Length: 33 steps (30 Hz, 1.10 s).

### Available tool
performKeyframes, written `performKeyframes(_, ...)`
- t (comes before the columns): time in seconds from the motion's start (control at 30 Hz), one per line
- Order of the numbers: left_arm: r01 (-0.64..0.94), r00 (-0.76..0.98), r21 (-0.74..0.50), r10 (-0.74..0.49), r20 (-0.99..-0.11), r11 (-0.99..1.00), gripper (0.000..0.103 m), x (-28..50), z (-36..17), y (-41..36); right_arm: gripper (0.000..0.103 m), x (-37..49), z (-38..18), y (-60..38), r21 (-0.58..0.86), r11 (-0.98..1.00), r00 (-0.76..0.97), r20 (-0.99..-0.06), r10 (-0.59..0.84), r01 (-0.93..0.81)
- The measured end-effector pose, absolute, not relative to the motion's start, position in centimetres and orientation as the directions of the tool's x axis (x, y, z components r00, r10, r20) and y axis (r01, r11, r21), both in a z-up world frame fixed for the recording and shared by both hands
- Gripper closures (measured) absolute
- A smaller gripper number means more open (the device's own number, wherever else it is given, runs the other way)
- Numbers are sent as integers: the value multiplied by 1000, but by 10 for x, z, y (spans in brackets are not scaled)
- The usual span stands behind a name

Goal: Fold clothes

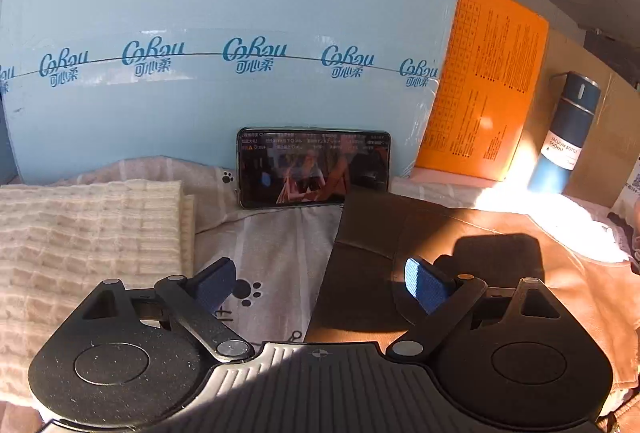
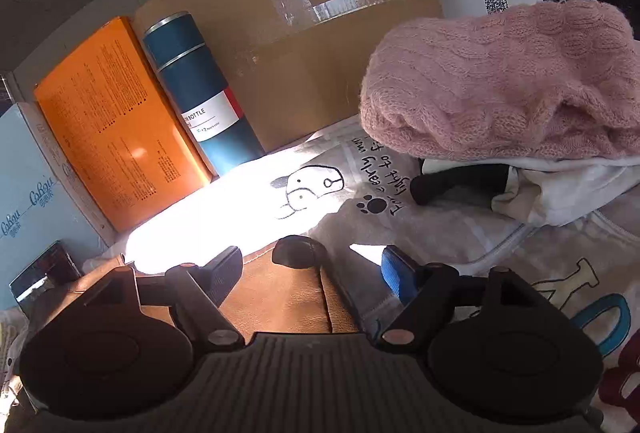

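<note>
The carrying surface is a bed covered by a printed sheet (image 1: 276, 237) with paw marks and lettering; boxes line its far edge: a pale blue carton (image 1: 224, 33), an orange box (image 1: 484, 81) and a brown carton (image 2: 304, 45), with a blue vacuum bottle (image 1: 568, 137) standing between orange box and brown carton. A brown garment (image 1: 460, 233) lies flat across the middle of the bed, its long axis running roughly left to right between the two grippers; its squared left edge sits between the open jaws of the left gripper (image 1: 322, 283), and its right end lies between and just ahead of the right gripper (image 2: 312, 273). Both grippers have jaws apart and hold nothing. A folded cream knit (image 1: 88, 233) rests toward the left edge of the bed; a heap topped by a pink knit sweater (image 2: 500, 89) over pale clothing sits toward the right far corner. A phone (image 1: 314, 167) leans against the pale blue carton. Judgement: the brown garment is the piece in hand, equally reachable by both grippers; whether it lies spread for folding or already partly folded cannot be determined.
</note>
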<state>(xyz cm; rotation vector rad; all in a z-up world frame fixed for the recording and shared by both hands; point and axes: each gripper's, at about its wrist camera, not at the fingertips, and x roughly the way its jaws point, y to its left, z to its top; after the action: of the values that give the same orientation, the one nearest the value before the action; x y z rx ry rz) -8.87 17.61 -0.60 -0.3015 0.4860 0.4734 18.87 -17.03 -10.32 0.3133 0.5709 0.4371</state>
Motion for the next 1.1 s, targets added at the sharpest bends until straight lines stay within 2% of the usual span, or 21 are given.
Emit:
performKeyframes(0.1,-447,814,-201,303,-496,871,9,-131,-2,163,23,174,-87,-178,422,824,755,-374,538,-378)
performKeyframes(0.17,-402,830,-212,257,-495,891,9,-157,-3,152,15,160,-74,-185,440,780,722,-339,603,-444)
performKeyframes(0.27,-325,832,-188,186,-522,927,8,-180,-9,134,8,133,-56,-195,434,711,652,-306,694,-553)
performKeyframes(0.37,-239,807,-126,125,-577,963,7,-184,-20,111,6,94,-47,-200,368,681,601,-321,732,-633)
performKeyframes(0.47,-208,796,-98,110,-595,973,8,-180,-28,99,5,67,-49,-208,353,684,586,-355,729,-638)
performKeyframes(0.7,-96,883,-233,-25,-469,968,10,-197,-24,104,5,25,-78,-233,301,719,587,-425,689,-627)
performKeyframes(0.77,-119,872,-224,-6,-489,967,41,-191,-26,105,5,21,-86,-235,305,736,593,-445,672,-605)
performKeyframes(0.8,-128,865,-213,5,-501,969,77,-189,-27,105,5,21,-89,-237,310,749,602,-453,658,-585)
performKeyframes(0.93,-150,849,-151,49,-527,977,91,-181,-29,101,5,20,-95,-244,335,782,632,-461,623,-526)
performKeyframes(1.07,-166,861,-17,137,-489,986,91,-177,-15,93,5,17,-95,-251,341,792,652,-451,610,-506)
performKeyframes(1.1,-177,854,5,156,-496,984,87,-174,-15,93,5,16,-94,-252,341,794,656,-447,608,-504)
